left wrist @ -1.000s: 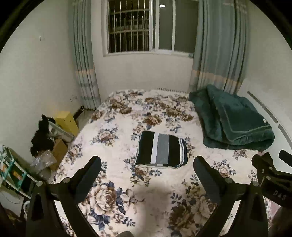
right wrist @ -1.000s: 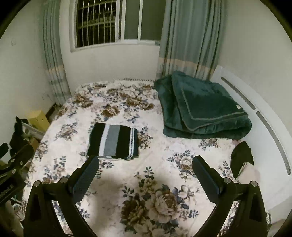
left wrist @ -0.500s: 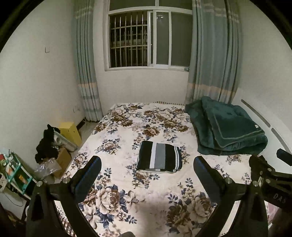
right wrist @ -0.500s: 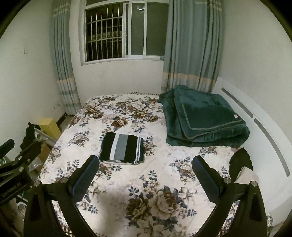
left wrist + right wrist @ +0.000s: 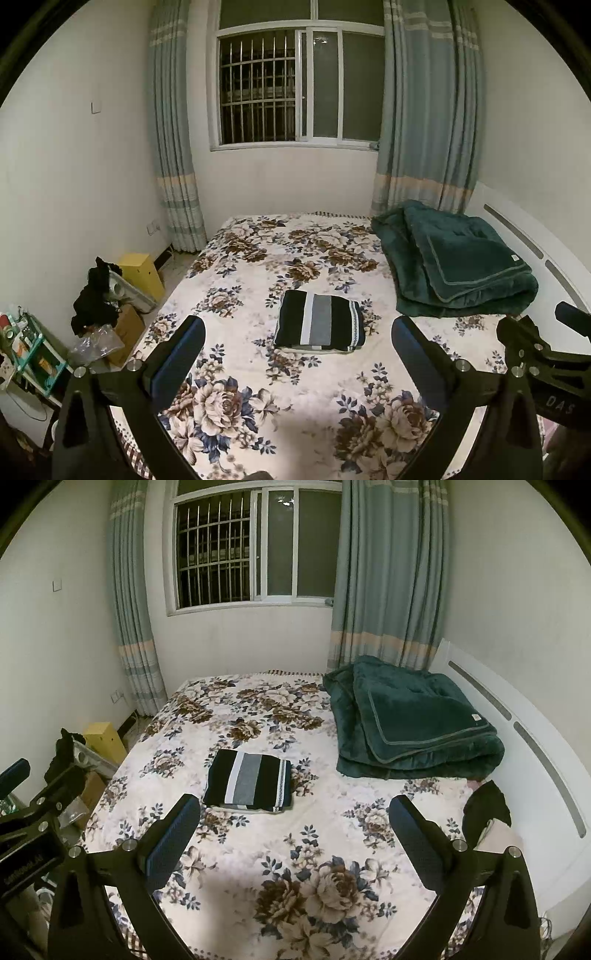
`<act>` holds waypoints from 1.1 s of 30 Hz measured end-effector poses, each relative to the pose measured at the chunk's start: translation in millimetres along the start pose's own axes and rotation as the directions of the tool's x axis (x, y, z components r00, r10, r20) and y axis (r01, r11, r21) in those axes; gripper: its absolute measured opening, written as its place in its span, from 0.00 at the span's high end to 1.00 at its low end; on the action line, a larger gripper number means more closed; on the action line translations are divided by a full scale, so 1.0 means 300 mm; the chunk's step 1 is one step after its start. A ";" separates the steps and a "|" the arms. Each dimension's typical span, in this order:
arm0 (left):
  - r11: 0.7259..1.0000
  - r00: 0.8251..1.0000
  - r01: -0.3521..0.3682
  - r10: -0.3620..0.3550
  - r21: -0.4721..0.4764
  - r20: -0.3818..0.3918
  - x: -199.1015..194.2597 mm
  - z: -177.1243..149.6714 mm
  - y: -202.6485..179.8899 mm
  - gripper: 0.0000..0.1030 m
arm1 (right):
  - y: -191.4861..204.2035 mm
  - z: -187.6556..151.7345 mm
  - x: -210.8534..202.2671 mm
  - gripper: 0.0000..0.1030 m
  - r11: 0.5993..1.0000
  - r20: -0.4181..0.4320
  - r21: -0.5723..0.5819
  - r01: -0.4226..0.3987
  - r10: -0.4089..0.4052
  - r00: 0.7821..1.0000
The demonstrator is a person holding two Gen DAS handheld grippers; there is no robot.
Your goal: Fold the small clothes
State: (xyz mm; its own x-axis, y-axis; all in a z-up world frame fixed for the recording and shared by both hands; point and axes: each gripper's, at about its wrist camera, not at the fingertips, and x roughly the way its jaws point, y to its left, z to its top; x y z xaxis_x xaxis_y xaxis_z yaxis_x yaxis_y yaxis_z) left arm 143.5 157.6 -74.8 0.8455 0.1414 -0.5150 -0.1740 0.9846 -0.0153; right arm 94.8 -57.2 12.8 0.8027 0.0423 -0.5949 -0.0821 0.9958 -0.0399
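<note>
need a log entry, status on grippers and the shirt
Left gripper open, empty. Right gripper open, empty. Shirt folded flat mid-bed, untouched. Blanket apart, nothing in the way.

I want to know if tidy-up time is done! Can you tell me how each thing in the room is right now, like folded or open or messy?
striped garment: folded flat on the bed, nothing touching it.
green blanket: folded, lying by the headboard.
left gripper: open, empty, above the bed.
right gripper: open, empty, above the bed.
curtains: drawn apart.
window: cannot tell if open.
black cloth: crumpled at the bed's edge.
</note>
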 end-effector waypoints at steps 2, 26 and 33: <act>1.000 1.000 0.002 -0.002 -0.002 0.000 0.000 -0.001 0.000 0.00 | 0.001 0.002 0.005 0.00 1.000 0.000 0.001 -0.001 0.001 1.000; 1.000 1.000 -0.021 0.021 -0.002 0.023 -0.019 0.017 -0.007 0.00 | 0.021 0.022 0.017 0.00 1.000 0.012 -0.006 -0.012 0.012 1.000; 1.000 1.000 -0.020 0.020 -0.002 0.024 -0.021 0.017 -0.004 0.00 | 0.025 0.023 0.011 0.00 1.000 0.014 -0.001 -0.010 0.010 1.000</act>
State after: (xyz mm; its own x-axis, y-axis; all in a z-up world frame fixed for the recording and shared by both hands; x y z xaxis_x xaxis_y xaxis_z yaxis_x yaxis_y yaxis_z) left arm 141.0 156.1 -67.2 0.8537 0.1632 -0.4945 -0.1914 0.9815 -0.0066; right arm 100.9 -49.1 15.9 0.8098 0.0529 -0.5843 -0.0904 0.9953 -0.0352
